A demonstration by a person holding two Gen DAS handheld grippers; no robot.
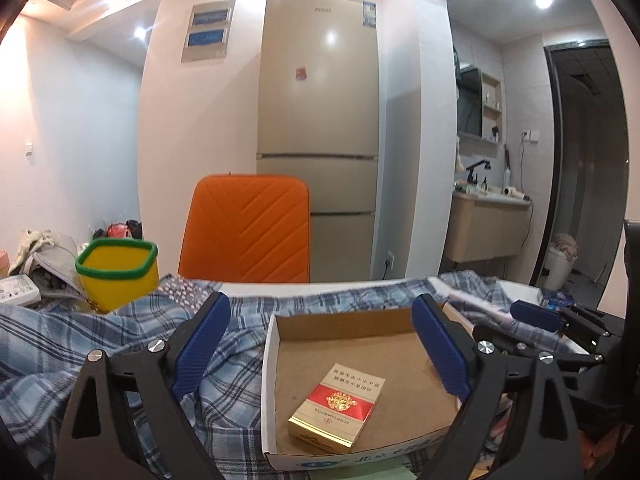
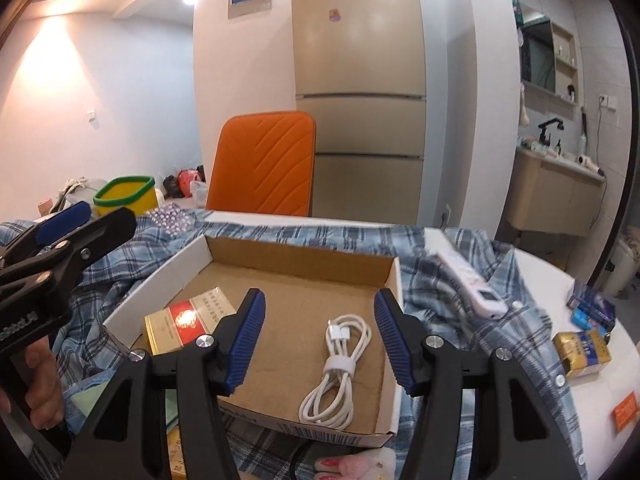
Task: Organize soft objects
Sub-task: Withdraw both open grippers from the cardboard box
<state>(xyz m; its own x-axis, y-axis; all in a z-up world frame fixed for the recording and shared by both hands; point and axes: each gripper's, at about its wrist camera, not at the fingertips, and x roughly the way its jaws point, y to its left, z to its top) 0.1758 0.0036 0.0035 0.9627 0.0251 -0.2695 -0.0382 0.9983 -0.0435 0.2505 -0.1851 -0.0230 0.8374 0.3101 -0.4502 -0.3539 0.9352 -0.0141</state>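
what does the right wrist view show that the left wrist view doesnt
Only the right wrist view shows the white cable coiled in the box, the white remote on the plaid cloth, the gold pack on the table, and a hand holding the left gripper.

Only the left wrist view shows the left gripper head on, open over the box with nothing between its fingers.

Both show the cardboard box, the red cigarette pack inside it, the plaid cloth, the yellow tub, the orange chair and the fridge. The right gripper is open.

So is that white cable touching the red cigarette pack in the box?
Apart. The right wrist view shows bare cardboard between the white cable and the red cigarette pack.
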